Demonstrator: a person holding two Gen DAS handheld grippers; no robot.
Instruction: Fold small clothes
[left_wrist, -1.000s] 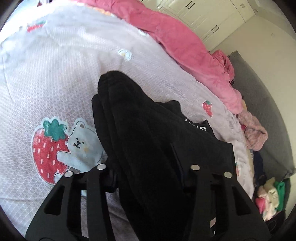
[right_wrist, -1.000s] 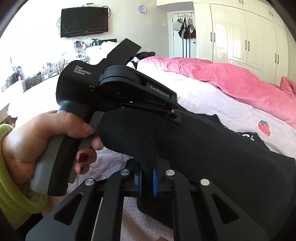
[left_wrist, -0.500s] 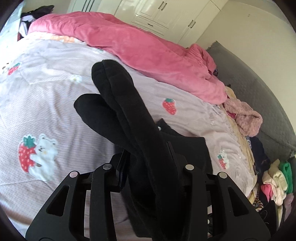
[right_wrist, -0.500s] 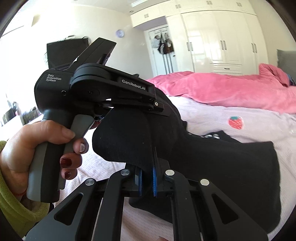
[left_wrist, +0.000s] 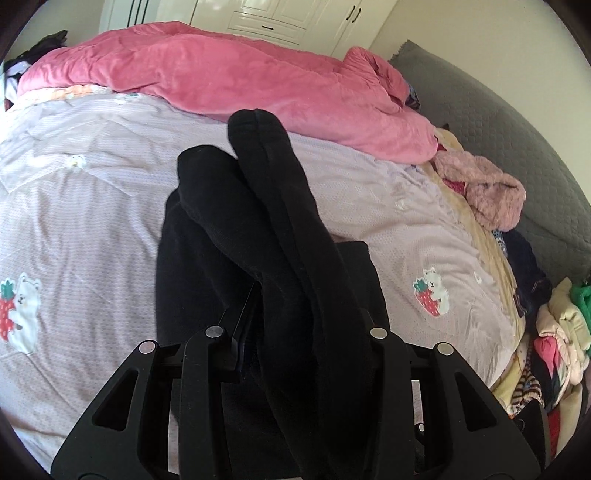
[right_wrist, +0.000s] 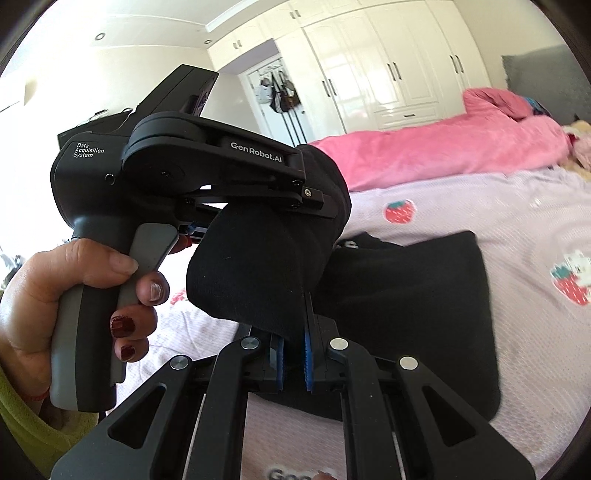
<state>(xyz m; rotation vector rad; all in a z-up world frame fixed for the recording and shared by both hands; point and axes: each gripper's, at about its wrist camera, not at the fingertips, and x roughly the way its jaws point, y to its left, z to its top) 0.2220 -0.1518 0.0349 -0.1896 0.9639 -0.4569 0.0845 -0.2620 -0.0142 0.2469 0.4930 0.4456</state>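
Meanwhile both grippers held the black garment (left_wrist: 280, 236) lifted above the strawberry-print bedspread (left_wrist: 74, 206): the left gripper (left_wrist: 295, 332) clamped its bunched folds, the right gripper (right_wrist: 293, 360) pinched an edge between nearly closed fingers

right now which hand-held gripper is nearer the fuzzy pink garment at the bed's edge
Right. Both grip the black garment; the fuzzy pink garment lies to their right, and the left hand-held gripper sits left of the right hand-held gripper.
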